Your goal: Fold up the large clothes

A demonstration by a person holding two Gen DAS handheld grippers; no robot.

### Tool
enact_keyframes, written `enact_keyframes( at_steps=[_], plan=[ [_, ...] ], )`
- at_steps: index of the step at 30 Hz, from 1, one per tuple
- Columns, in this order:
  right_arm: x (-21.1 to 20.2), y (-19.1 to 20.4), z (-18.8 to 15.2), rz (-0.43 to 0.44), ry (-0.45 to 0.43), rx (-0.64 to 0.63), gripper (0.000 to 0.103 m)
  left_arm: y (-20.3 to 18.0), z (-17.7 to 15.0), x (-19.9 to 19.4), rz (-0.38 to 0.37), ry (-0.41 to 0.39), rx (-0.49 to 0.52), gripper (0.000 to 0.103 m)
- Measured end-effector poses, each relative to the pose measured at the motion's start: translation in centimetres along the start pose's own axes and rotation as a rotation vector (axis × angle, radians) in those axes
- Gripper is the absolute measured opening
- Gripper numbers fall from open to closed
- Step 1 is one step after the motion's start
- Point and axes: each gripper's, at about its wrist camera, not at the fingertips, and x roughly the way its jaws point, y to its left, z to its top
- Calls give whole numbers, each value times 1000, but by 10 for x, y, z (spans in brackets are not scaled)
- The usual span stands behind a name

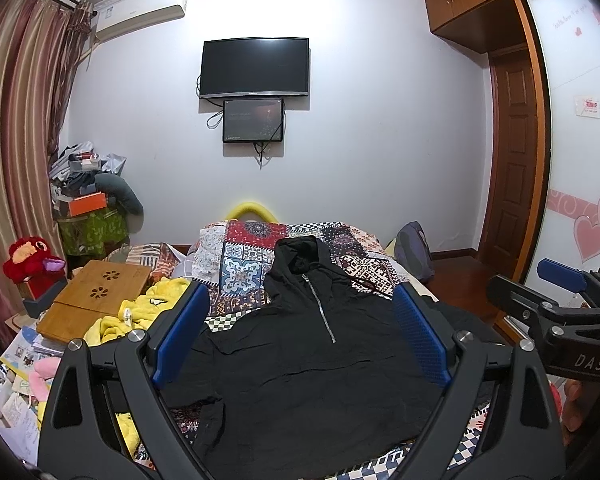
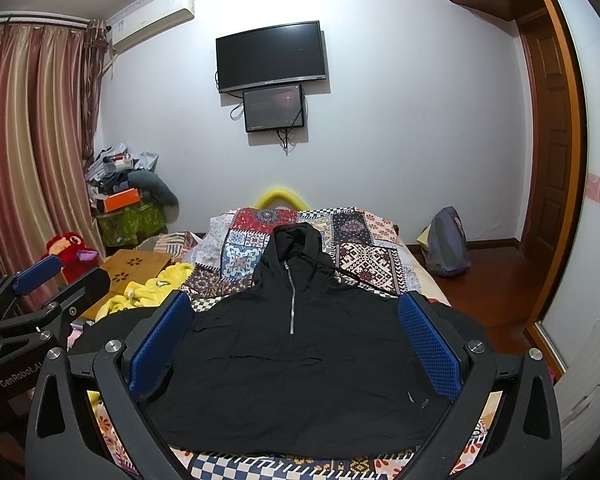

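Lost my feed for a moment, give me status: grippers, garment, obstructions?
Left gripper open, right gripper open, both empty. Black hoodie flat on patchwork bedspread, unfolded. Yellow garment beside hoodie's left edge.

A hooded garment [image 1: 300,352] is lying spread flat on the bed cover [image 1: 244,268], front up, with its hood [image 1: 300,254] pointing toward the far edge of the bed and its hem lying toward the near edge. A folding lap desk [image 1: 96,292] is resting by the bed's left edge, with a crumpled towel [image 1: 140,312] lying between it and the garment. A plush toy [image 1: 30,260] is sitting further left, beyond the desk. A backpack [image 2: 446,242] is standing on the floor off the bed's far right corner. Two screens [image 1: 256,66] are hanging on the wall behind the bed, one directly under the other.
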Motion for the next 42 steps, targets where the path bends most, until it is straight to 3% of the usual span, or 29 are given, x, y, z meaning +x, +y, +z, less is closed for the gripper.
enact_keyframes(
  at_steps=[15,22,26,31,35,42],
  plan=[
    [24,3,1,-5,54,-9,103,24,-6,22,14,38,-35,93],
    [51,2,-3,-15,108,-5,103,60,-14,52,81,101,-79,93],
    [69,-2,-8,-22,147,2,103,93,-27,71,140,155,-139,93],
    [93,-6,-17,-39,207,5,103,138,-54,95,277,241,-181,93],
    [113,-11,-25,-56,260,7,103,177,-82,109,288,319,-256,93],
    [145,-21,-36,-101,341,8,103,256,-138,120,325,438,-484,93]
  ],
)
